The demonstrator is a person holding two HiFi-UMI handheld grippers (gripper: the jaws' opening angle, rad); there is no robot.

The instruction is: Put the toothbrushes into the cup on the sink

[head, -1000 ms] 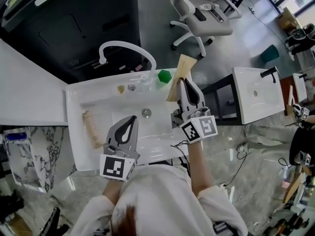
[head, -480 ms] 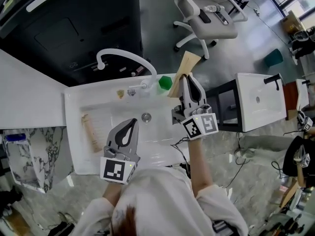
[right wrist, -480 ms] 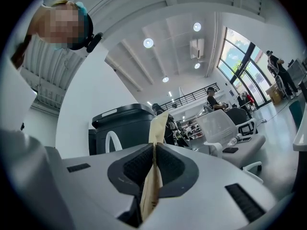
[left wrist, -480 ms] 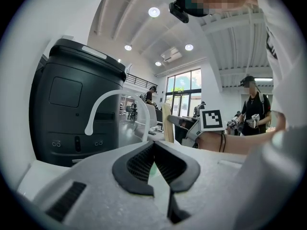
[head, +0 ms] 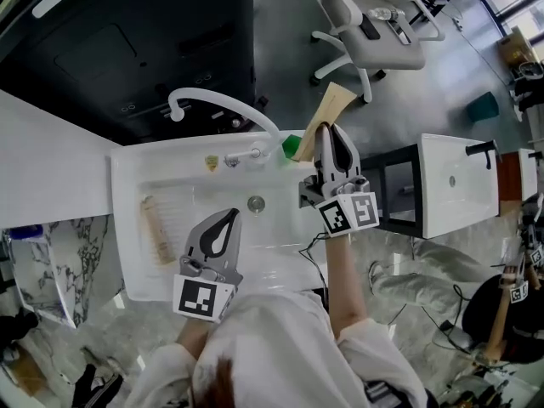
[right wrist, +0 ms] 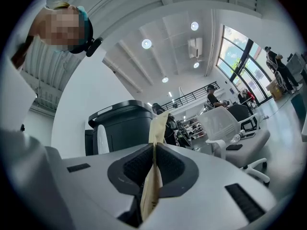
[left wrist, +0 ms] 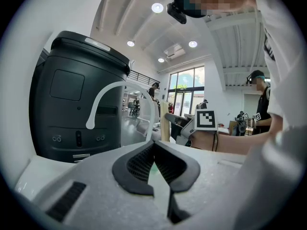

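One tan packet (head: 331, 106) sits clamped in the right gripper (head: 323, 131); left gripper (head: 229, 216) closed, empty

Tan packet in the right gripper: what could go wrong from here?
1. The tan packet sticks out well beyond the right gripper, and the green cup looks small. The packet could miss and drop past the sink rim.
2. The cup stands at the sink's back edge beside the faucet; a knock from the packet might tip it.
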